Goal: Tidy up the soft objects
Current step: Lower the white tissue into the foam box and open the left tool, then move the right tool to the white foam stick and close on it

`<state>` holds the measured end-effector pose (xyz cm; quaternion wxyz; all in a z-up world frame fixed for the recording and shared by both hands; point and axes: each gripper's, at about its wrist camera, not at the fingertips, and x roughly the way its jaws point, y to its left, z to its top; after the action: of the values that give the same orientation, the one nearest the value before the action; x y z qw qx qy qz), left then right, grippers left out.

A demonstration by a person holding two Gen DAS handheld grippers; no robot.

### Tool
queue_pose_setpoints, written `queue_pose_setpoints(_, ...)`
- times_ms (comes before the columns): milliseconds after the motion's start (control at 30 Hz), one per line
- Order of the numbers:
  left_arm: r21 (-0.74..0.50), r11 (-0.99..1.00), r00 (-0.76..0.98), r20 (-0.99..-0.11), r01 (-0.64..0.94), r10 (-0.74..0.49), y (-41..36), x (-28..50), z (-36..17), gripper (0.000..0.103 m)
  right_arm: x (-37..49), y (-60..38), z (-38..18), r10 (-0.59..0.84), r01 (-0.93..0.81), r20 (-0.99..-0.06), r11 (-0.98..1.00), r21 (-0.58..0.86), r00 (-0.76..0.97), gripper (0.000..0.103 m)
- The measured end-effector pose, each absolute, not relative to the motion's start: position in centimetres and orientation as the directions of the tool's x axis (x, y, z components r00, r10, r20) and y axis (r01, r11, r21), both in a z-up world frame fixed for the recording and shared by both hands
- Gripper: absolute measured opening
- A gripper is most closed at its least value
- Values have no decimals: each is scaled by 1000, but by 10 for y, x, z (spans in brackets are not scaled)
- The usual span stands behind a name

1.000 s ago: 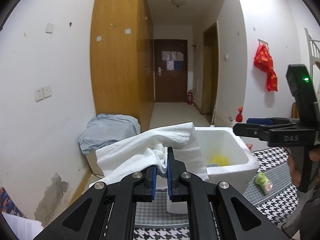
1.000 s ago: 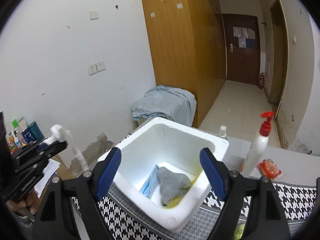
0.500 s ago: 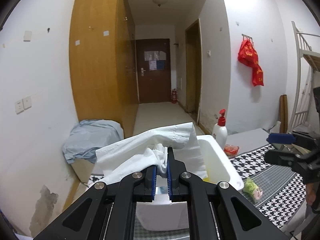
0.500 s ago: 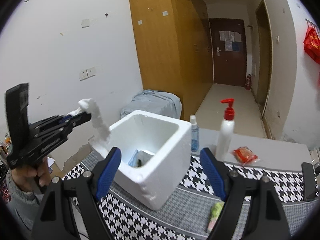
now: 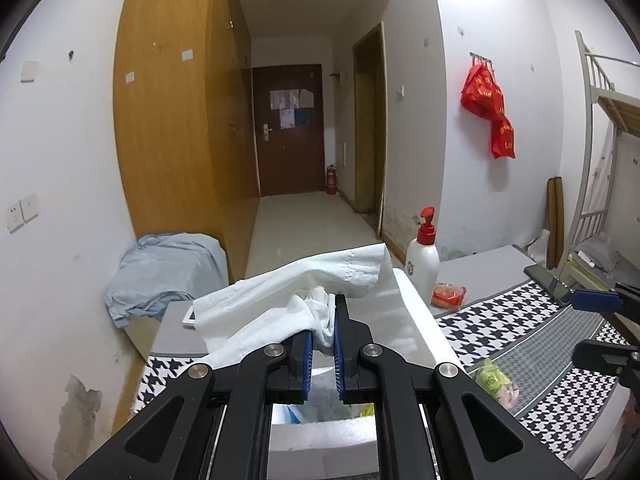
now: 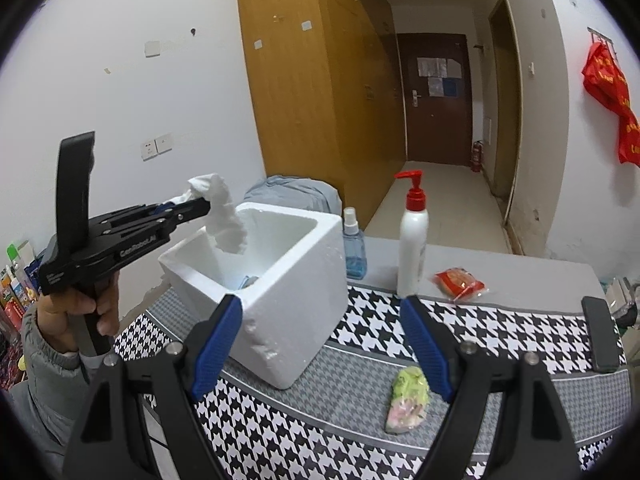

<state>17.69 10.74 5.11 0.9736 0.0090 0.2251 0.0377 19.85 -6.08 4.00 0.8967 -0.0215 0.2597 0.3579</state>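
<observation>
The white cloth (image 5: 296,300) is crumpled and creased, pinched at one bunched end between the blue pads of the left tongs (image 5: 322,344), which are clenched on it; its loose part spreads toward the centre of the left wrist frame. In the right wrist view the same cloth (image 6: 224,212) hangs from the left tongs (image 6: 200,204) at centre left, its lower end dangling over the open mouth of the white foam box (image 6: 280,280), just above the near-left rim. The right tongs (image 6: 320,344) stand released, jaws wide apart, at the bottom of the frame, framing the box's front corner and holding nothing. The box sits on the houndstooth-covered worktop (image 6: 500,344), near its left edge, with open patterned surface to its right. A green-and-pink soft packet (image 6: 406,400) lies at lower right, apart from the box. Behind the box stand a blue spray bottle (image 6: 354,256) and a white pump bottle (image 6: 412,240); a red packet (image 6: 460,282) lies on the grey strip beyond. Only the left wrist view looks down into the box (image 5: 420,320), where coloured items show dimly below the tongs; only the right wrist view shows the hand (image 6: 76,312) gripping the left tool.
</observation>
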Motion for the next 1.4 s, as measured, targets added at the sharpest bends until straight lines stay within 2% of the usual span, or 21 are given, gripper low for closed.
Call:
queue_pose_setpoints(33,34,997,892,-446,-68,76,107,180,50,11,199,-62,40,630,-652,-481,744,148,610,84)
queue_pose_setpoints(100,44,997,882,-466,-59,72,106,186,45,24,199,-65,38,629,-648,-482,746,152,611,84)
queue_pose_setpoints(167,68,995,872,-479,-76,99,104,190,41,78,200,-68,37,624,-641,-482,752,156,615,84)
queue_pose_setpoints(233,75,991,878,-459,-113,135,105,186,39,96,202,-71,37,621,-631,-480,758,165,620,84)
queue_pose_setpoints(867,87,993,891,-439,-82,113,85,153,46,96,185,-83,37,628,-645,-468,749,151,621,84)
queue_pose_setpoints(1100,97,992,906,-409,-78,112,70,126,50,100,167,-97,34,630,-648,-464,748,144,623,84)
queue_pose_setpoints(1400,52,996,931,-354,-74,88,56,84,54,102,136,-115,33,632,-655,-425,747,114,648,86)
